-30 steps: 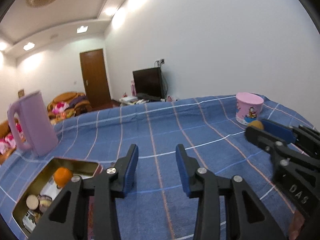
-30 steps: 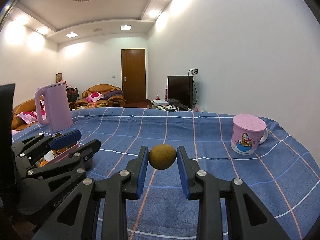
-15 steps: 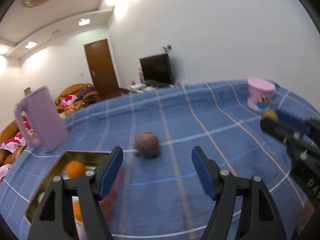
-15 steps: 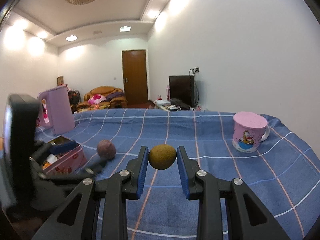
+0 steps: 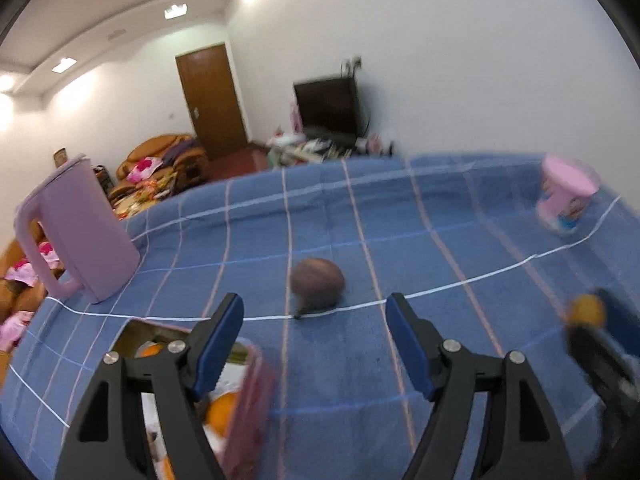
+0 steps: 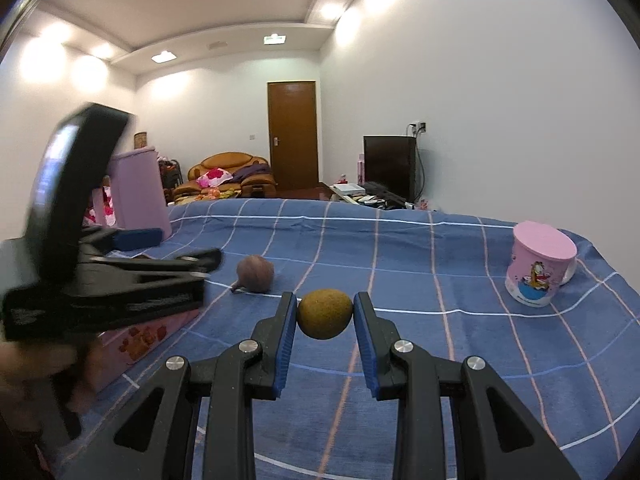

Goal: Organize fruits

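Note:
My right gripper (image 6: 325, 316) is shut on a round brown-green fruit (image 6: 325, 314) and holds it above the blue cloth. My left gripper (image 5: 314, 336) is open and empty, raised above the cloth. A purple-brown fruit with a stem (image 5: 317, 282) lies on the cloth just ahead of the left gripper; it also shows in the right wrist view (image 6: 255, 273). A pink tin box (image 5: 248, 408) with oranges (image 5: 222, 410) inside sits under the left finger. In the left wrist view the right gripper (image 5: 592, 322) with its fruit is at the right edge.
A lilac jug (image 5: 76, 232) stands at the table's left. A pink cartoon mug (image 6: 538, 268) stands at the right. The table is covered with a blue checked cloth (image 6: 400, 248). A sofa, door and television are in the room behind.
My left gripper opened wide, lifted and turned; the purple-brown fruit now lies on the cloth ahead of it. My right gripper kept hold of its fruit, nearly still.

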